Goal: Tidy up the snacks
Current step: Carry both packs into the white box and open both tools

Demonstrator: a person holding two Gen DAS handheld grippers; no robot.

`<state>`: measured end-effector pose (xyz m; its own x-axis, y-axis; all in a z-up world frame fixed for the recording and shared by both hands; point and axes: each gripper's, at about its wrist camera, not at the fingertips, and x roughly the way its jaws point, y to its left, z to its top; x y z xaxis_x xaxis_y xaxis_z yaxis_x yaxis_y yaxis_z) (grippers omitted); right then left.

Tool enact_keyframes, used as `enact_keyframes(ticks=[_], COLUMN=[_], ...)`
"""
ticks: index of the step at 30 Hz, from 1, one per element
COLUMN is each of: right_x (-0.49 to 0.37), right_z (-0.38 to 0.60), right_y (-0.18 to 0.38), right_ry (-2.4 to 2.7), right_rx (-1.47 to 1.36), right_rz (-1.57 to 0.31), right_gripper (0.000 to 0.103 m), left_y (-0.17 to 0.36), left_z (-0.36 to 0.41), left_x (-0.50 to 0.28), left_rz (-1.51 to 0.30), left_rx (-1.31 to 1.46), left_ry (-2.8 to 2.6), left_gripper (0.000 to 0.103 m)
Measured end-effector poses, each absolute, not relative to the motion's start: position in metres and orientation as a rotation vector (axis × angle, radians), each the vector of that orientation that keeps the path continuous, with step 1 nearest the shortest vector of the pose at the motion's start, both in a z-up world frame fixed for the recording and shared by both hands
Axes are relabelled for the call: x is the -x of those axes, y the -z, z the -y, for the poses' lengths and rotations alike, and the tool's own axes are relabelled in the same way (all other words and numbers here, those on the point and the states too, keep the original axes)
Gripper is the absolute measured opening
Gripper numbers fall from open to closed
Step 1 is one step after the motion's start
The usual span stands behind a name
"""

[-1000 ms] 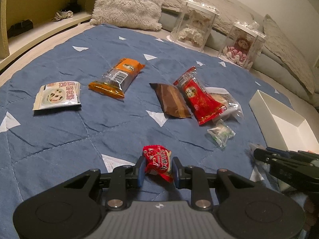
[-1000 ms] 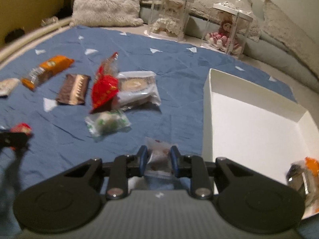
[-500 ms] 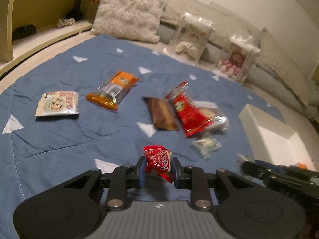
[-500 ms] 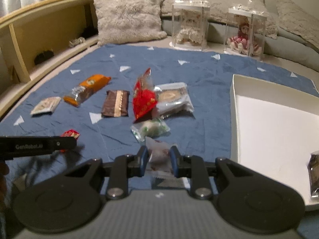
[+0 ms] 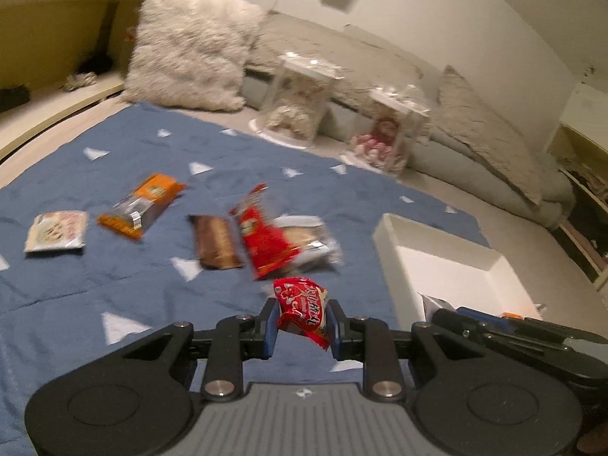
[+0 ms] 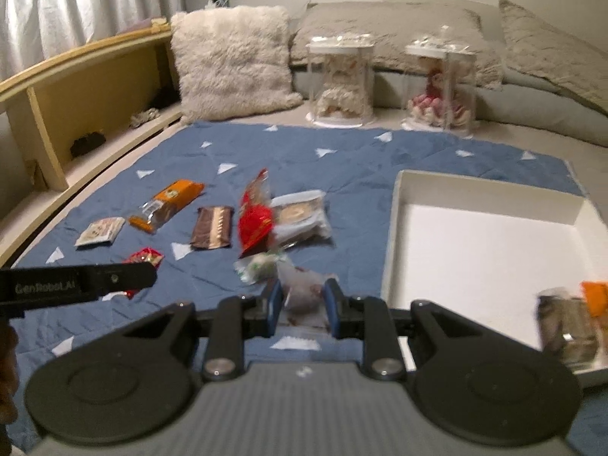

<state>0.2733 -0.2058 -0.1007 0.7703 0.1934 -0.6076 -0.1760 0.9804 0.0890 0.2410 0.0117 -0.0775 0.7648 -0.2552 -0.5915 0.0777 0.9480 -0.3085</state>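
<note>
Both of my claws have risen off the blue quilt [image 5: 114, 285], each carrying its catch. Left claw [image 5: 302, 323] is clamped on a small red snack packet [image 5: 302, 309]; right claw [image 6: 302, 306] pinches a clear-wrapped snack [image 6: 302, 296]. Both packets hang above the quilt, the white box [image 6: 482, 190] just right of them.

Dim room: blue quilt [image 6: 342, 167] on floor, fluffy pillow [image 6: 231, 60] at 11 o'clock, grey cushions [image 6: 399, 22] at 12, wooden shelf [image 6: 76, 87] at 9.
</note>
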Motion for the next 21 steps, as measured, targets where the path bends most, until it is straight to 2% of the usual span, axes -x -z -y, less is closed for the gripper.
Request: enact_keyframes(ticks=[11, 21], right_x=[-0.256, -0.24], right_z=[0.286, 0.362], right_y=[0.083, 0.096], right_ry=[-0.091, -0.008], right_rx=[-0.049, -0.102], right_rz=[-0.612, -0.624], right_gripper=[0.029, 0.029], left_y=[0.055, 0.08], left_z=[0.078, 0.149], left_x=[-0.25, -0.263], left_rz=[-0.654, -0.734], left_rx=[0.228, 0.224], left_ry=[0.305, 0.391], left_gripper=[0.028, 0.028])
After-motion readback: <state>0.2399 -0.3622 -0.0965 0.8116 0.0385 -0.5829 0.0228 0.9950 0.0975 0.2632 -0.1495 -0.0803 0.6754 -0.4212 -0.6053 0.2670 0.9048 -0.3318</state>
